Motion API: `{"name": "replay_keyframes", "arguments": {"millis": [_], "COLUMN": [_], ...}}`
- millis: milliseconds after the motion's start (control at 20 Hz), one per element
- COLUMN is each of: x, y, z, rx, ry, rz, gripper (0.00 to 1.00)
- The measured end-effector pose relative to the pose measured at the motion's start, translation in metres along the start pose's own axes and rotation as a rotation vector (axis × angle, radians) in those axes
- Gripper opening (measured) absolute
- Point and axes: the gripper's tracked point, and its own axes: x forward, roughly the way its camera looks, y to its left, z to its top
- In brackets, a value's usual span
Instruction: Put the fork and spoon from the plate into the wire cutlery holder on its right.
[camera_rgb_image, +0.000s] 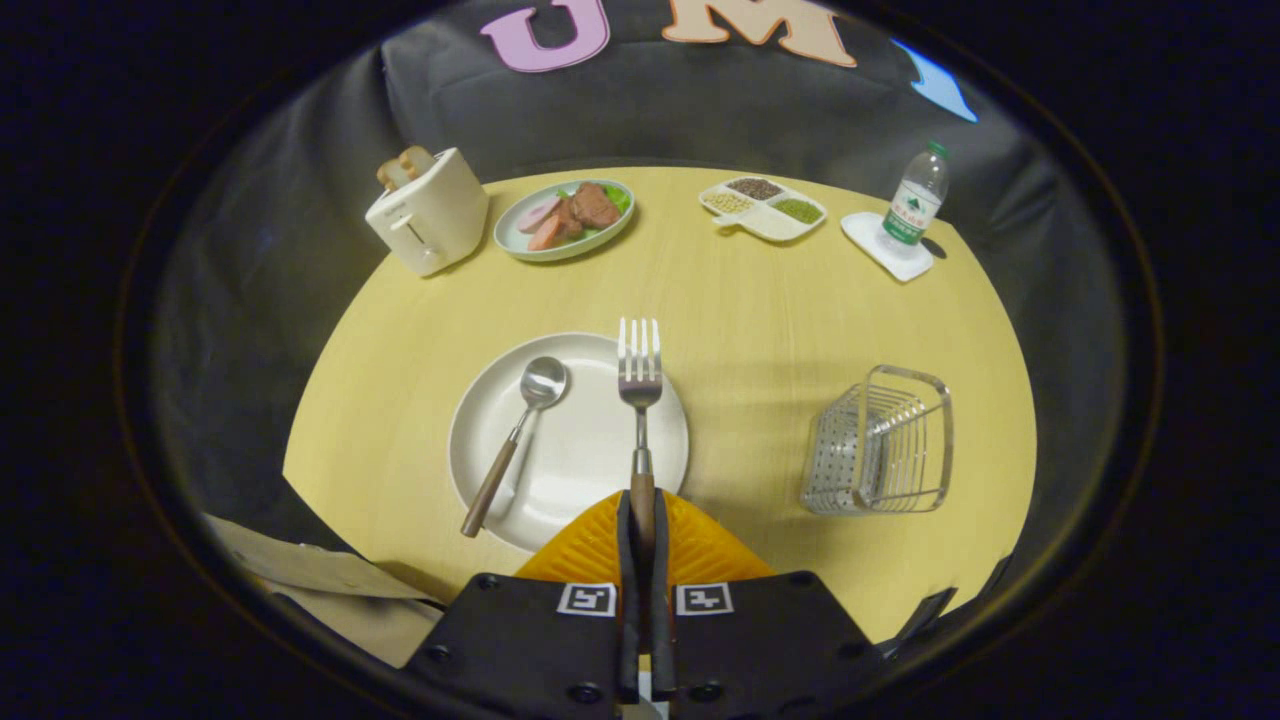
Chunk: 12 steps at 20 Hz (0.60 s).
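Gripper view: the gripper (641, 530) has both fingers (627, 560) pressed together on the wooden handle of the fork (640, 385). The fork points straight ahead of the fingers, tines over the far rim of the white plate (585, 455). The spoon (520, 425) lies on the plate's left half, bowl facing up, with its wooden handle extending past the near-left rim. The wire cutlery holder (880, 445) stands on the yellow table (760, 300), well to the right of the plate. Beyond the plate stand a toaster (428, 212), a dish of food (565, 218), a divided tray (763, 207) and a water bottle (913, 203) on a coaster (885, 247).
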Motion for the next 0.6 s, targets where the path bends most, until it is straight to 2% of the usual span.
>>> {"name": "replay_keyframes", "arguments": {"millis": [600], "x": [-0.047], "y": [-0.077], "z": [0.003], "rx": [0.034], "ry": [0.033], "rz": [-0.079], "gripper": [0.08]}}
